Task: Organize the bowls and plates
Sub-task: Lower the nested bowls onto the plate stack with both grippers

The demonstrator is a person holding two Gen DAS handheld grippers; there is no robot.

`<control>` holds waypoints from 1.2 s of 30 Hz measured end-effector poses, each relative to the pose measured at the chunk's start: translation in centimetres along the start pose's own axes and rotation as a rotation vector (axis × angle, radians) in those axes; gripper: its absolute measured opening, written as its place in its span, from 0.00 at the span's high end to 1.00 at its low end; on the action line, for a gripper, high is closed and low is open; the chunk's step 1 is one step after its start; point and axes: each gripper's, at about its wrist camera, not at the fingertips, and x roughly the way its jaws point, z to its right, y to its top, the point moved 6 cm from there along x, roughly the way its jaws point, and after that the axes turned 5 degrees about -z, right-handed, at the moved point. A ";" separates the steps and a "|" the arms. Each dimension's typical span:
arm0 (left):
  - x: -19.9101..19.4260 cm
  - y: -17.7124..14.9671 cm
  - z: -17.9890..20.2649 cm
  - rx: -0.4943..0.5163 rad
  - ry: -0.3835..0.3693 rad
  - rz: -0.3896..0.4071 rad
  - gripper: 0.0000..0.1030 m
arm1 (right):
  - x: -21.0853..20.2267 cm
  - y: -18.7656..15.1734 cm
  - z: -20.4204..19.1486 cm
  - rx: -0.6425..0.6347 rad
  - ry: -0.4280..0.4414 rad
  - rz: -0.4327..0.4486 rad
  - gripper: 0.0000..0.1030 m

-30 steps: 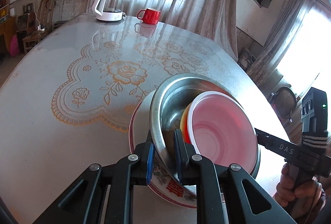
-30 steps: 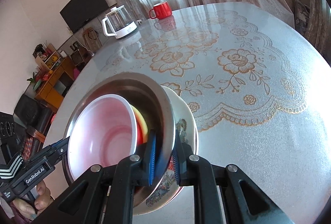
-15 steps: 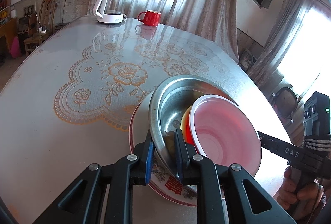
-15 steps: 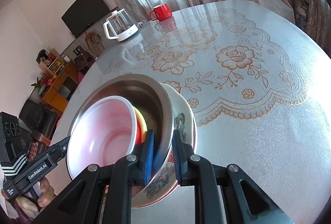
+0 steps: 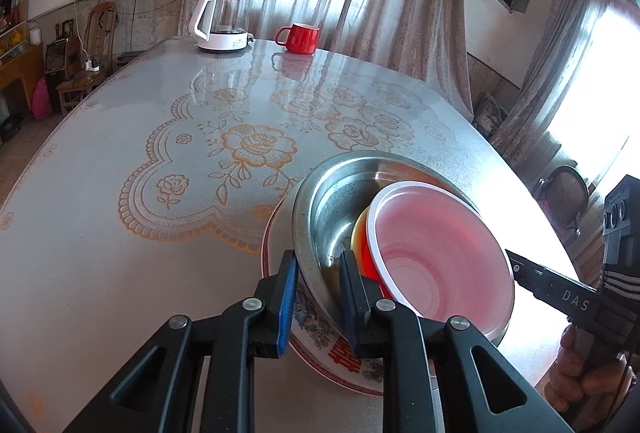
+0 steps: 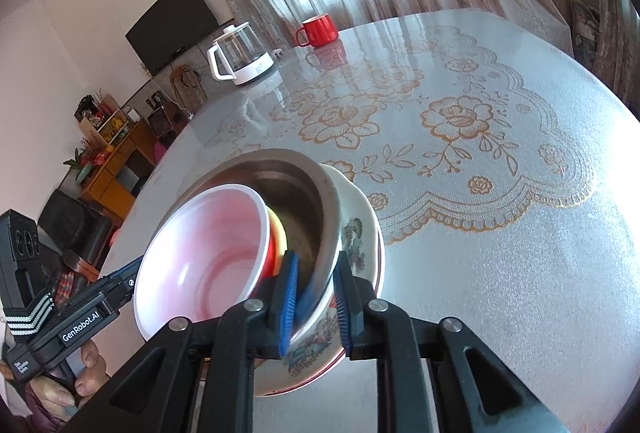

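A steel bowl sits in a floral ceramic plate on the table. Inside it lie a pink-white plastic bowl, tilted, over a yellow-and-red one. My left gripper is shut on the steel bowl's near rim. My right gripper is shut on the opposite rim of the steel bowl. Each gripper shows in the other's view: the right one and the left one.
A white-based glass kettle and a red mug stand at the table's far edge. The table has a lace-pattern cover. Chairs and cabinets stand beyond it.
The stack has shifted slightly toward the near edge and the pink bowl has tilted further. Both grippers keep their hold on the steel bowl's rim.
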 end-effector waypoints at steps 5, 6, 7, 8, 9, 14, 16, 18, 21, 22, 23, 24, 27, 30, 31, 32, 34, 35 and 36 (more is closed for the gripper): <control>-0.1 0.0 -0.1 0.003 0.007 0.004 0.80 | 0.1 0.0 -0.2 -0.010 -0.022 0.012 0.84; -0.1 0.1 -0.1 0.005 0.010 0.007 0.80 | 0.1 0.1 -0.2 -0.008 -0.023 0.011 0.84; -0.2 0.0 0.0 0.007 0.007 0.007 0.80 | 0.1 0.1 -0.2 -0.007 -0.023 0.011 0.84; -0.2 0.0 0.0 0.008 0.007 0.005 0.80 | 0.2 0.1 -0.2 -0.006 -0.022 0.011 0.84; -0.2 0.0 0.0 0.010 0.010 0.007 0.80 | 0.2 0.1 -0.2 -0.005 -0.024 0.012 0.84; -0.2 0.0 -0.1 0.007 0.007 0.005 0.80 | 0.3 0.1 -0.2 -0.010 -0.041 0.016 0.84; -0.3 0.0 -0.1 0.005 0.006 0.008 0.80 | 0.3 0.1 -0.2 -0.004 -0.036 0.012 0.84; -0.3 0.1 -0.1 0.001 0.003 0.009 0.80 | 0.2 0.1 -0.2 -0.002 -0.031 0.008 0.83; -0.5 0.2 -0.4 -0.005 -0.001 0.017 0.80 | 0.1 -0.1 -0.2 0.004 -0.013 -0.002 0.81; -0.6 0.1 -0.4 -0.007 -0.004 0.019 0.80 | 0.1 -0.2 -0.1 0.012 -0.005 -0.005 0.79; -0.7 0.1 -0.5 -0.007 -0.003 0.023 0.80 | 0.0 -0.3 0.0 0.020 -0.002 -0.004 0.78; -0.8 0.1 -0.5 -0.006 -0.002 0.027 0.80 | -0.1 -0.3 0.1 0.023 -0.001 0.000 0.78; -1.0 0.0 -0.6 -0.009 -0.005 0.033 0.80 | -0.7 -0.6 0.0 0.021 0.001 0.014 0.78; -1.2 -0.2 -0.6 -0.008 -0.008 0.039 0.80 | -1.2 -0.9 -0.3 0.008 0.007 0.021 0.78; -1.3 -0.3 -0.6 -0.009 -0.010 0.041 0.80 | -1.2 -1.0 -0.3 0.006 0.006 0.021 0.78; -1.3 -0.4 -0.6 -0.009 -0.013 0.042 0.80 | -1.3 -1.0 -0.3 0.009 0.007 0.022 0.78; -1.5 -0.6 -0.7 -0.012 -0.018 0.043 0.80 | -1.2 -1.2 -0.3 0.015 0.010 0.023 0.78; -1.5 -0.6 -0.6 -0.011 -0.019 0.043 0.80 | -1.3 -1.3 -0.3 0.017 0.012 0.027 0.78; -1.6 -0.6 -0.6 -0.009 -0.018 0.044 0.80 | -1.3 -1.2 -0.3 0.017 0.011 0.033 0.78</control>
